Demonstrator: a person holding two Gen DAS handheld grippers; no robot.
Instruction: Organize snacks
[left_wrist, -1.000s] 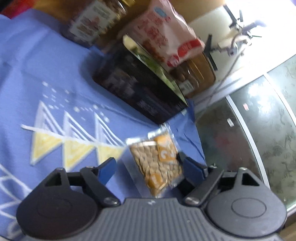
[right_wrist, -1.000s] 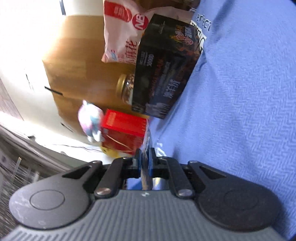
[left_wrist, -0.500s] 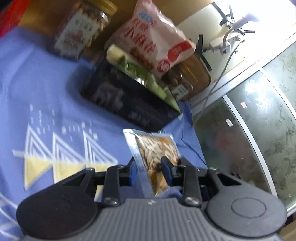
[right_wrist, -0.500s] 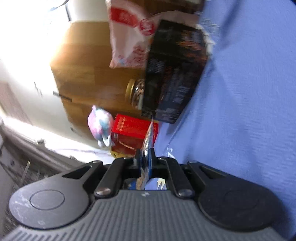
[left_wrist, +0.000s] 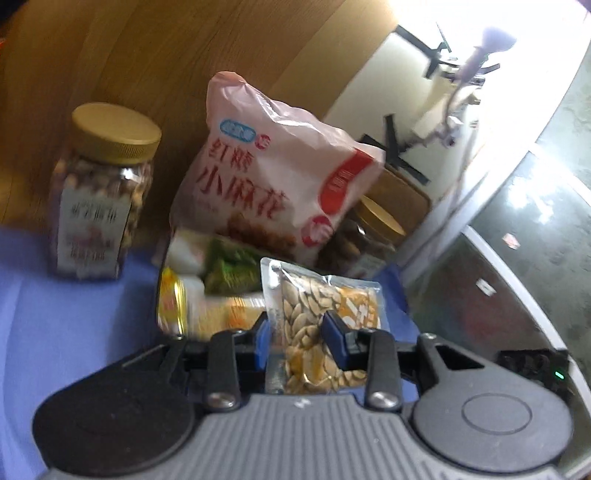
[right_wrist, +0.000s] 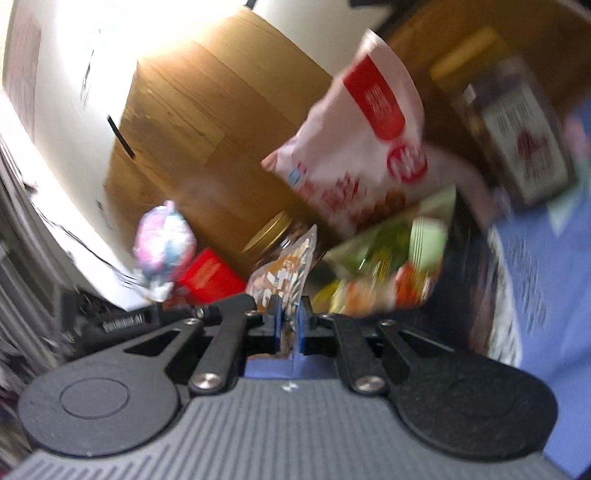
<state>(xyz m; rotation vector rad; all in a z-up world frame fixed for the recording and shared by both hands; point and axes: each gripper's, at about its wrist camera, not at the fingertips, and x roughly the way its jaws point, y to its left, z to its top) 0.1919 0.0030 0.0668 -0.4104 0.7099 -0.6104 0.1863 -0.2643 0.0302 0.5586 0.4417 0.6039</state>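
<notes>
Between each gripper's pads, snack packet (left_wrist: 317, 325).

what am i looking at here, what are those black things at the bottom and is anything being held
Each black shape is a handheld claw that a person carries, with a camera looking along its two fingers. One picture comes from the left claw, one from the right claw. Each grips a small clear seed packet; the left's jaws are easing open slightly. Ahead, on a blue cloth, sit a gold-lidded nut jar, a pink snack bag and an open box of snacks.
</notes>
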